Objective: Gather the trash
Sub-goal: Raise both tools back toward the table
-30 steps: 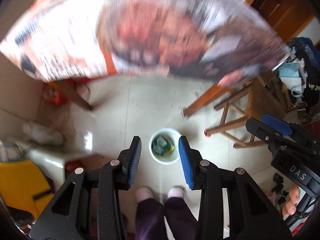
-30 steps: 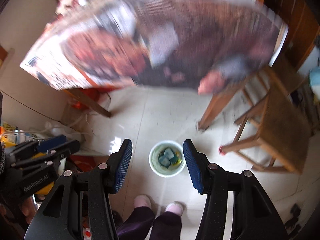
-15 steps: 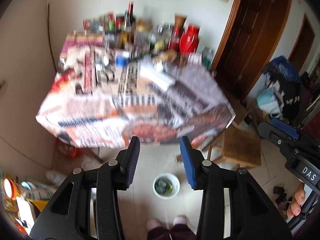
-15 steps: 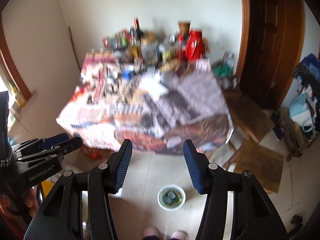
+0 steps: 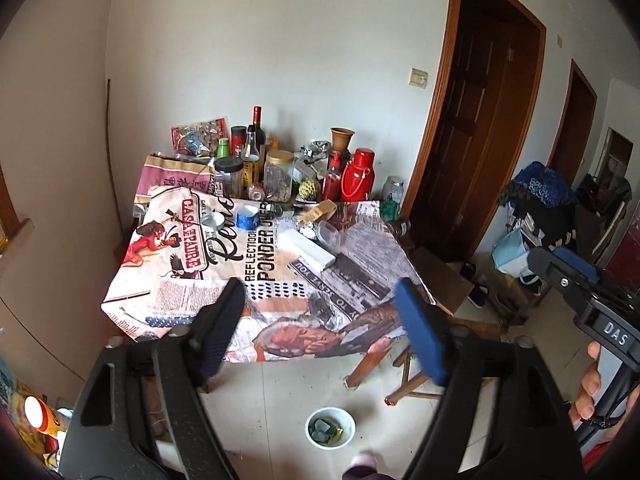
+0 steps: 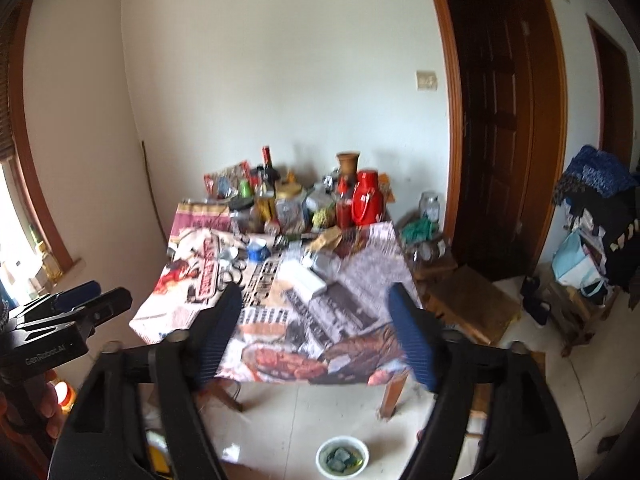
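At the far left of the right wrist view, the left hand-held gripper (image 5: 320, 320) shows side-on; from its own camera its jaws have just been opening and now stand wide with nothing between them. Ahead of it sits the tabletop (image 5: 168, 300), covered in newsprint-style cloth, probably to shield the wood from spills. Along its left part lie a small metal tin (image 5: 212, 220) and a blue tape roll (image 5: 247, 216); toward the middle a long white box (image 5: 306, 249) lies diagonally beside a clear plastic cup (image 5: 330, 233) on its side, loose pieces that look like the likeliest trash. Jars, bottles and a red thermos (image 5: 361, 176) are crowded against the back wall, presumably kept there out of the way. On the floor, near the person's feet, stands the white bin (image 5: 330, 427), already holding a few scraps, placed close so drops are short. Further right, the right hand-held gripper (image 6: 316, 332) has likewise just been opening; it is wide and empty, aimed at the tabletop. A wooden stool (image 6: 472, 304) stands beside the table's right edge.
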Motion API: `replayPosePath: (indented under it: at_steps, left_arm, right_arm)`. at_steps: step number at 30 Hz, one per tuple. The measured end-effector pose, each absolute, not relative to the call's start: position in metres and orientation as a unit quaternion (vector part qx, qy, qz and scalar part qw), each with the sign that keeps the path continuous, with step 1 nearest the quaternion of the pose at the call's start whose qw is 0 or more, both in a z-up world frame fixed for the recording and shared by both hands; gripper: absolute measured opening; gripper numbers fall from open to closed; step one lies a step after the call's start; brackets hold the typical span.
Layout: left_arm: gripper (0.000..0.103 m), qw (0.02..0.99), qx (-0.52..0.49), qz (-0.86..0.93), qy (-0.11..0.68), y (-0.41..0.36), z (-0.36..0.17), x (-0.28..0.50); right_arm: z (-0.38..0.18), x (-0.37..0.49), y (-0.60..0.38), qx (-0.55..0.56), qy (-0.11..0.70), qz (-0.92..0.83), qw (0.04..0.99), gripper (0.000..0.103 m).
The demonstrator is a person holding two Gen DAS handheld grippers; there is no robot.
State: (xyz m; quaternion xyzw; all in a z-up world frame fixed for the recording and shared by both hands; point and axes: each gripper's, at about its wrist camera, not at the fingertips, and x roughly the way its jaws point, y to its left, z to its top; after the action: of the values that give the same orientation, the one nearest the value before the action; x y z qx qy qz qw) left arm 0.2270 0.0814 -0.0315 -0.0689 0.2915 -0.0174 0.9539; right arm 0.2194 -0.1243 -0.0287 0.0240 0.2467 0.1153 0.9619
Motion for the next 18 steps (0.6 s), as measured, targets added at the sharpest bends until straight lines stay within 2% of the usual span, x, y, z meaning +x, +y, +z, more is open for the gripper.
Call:
replayPosePath:
  at_steps: [1, 3, 7, 18]
  left_arm:
    - [0.093, 0.955, -0.069, -0.011, 0.288, 0.082, -0.032, 0.229]
    - [0.096, 0.957, -0.071, 0.005, 0.283, 0.081, -0.033, 0.236]
    - [0.096, 0.953, -0.081, 0.013, 0.292, 0.078, -0.037, 0.263]
    - [0.096, 0.953, -0.1, 0.047, 0.282, 0.046, -0.025, 0.367]
  right_arm:
    - [-0.028, 0.223, -0.126, 0.023, 0.245, 0.112, 0.963, 0.082]
    - [-0.028, 0.231, -0.128, 0.028, 0.244, 0.114, 0.963, 0.083]
    - [-0.028, 0.254, -0.135, 0.033, 0.244, 0.127, 0.961, 0.089]
    - [-0.014, 0.349, -0.163, 0.004, 0.24, 0.18, 0.954, 0.09]
